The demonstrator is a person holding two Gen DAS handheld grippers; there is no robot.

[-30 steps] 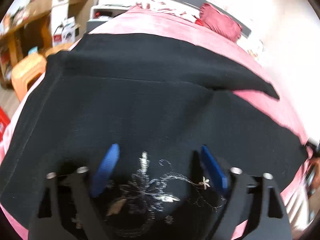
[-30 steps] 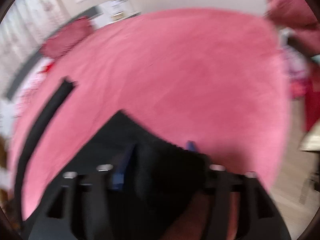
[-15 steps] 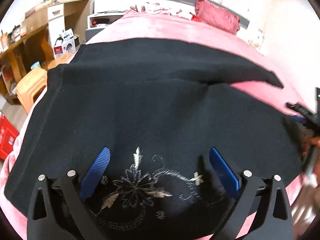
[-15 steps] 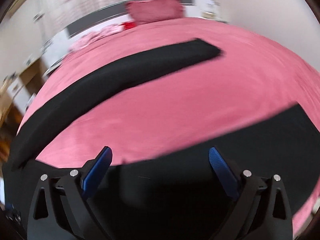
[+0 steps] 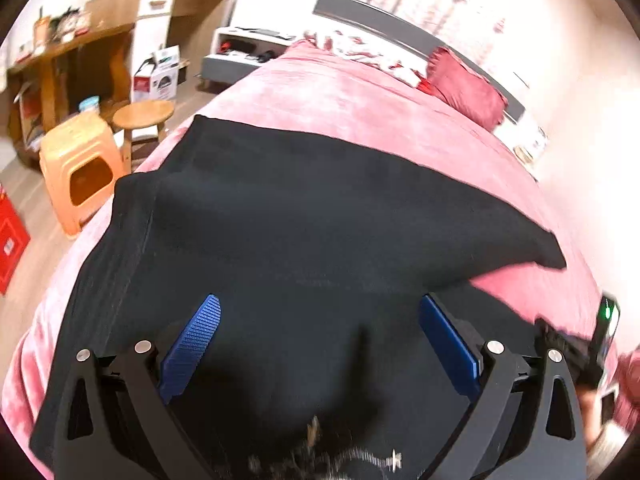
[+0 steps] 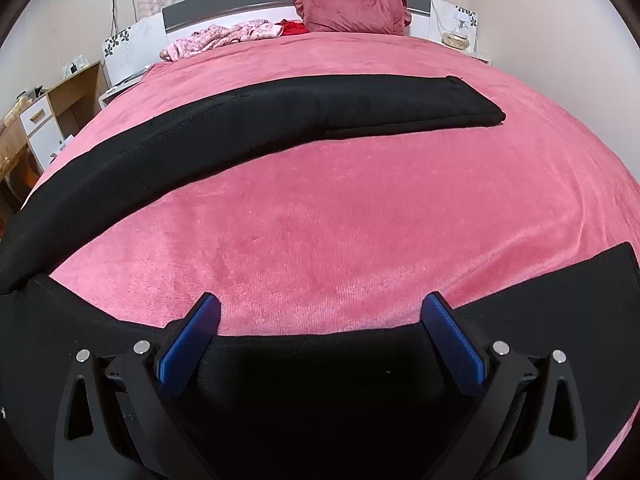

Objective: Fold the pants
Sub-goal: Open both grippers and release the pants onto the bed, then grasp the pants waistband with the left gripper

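Note:
Black pants (image 5: 304, 216) lie spread flat on a pink bed (image 5: 320, 92), legs apart in a V. My left gripper (image 5: 320, 320) is open and empty above the waist part, near silver embroidery (image 5: 320, 456) at the bottom edge. In the right wrist view the far leg (image 6: 260, 120) runs across the bed and the near leg (image 6: 560, 300) lies under my right gripper (image 6: 320, 316), which is open and empty over that leg's inner edge. The right gripper also shows at the right edge of the left wrist view (image 5: 592, 344).
A red pillow (image 6: 352, 8) and crumpled pink cloth (image 6: 224, 38) lie at the headboard. Beside the bed at the left stand an orange plastic stool (image 5: 78, 168), a round wooden stool (image 5: 142, 114), a wooden desk (image 5: 60, 56) and boxes (image 5: 158, 76).
My right gripper has let go of the pant leg, opened, and swung round to face the headboard. My left gripper opened wider and moved forward over the waist.

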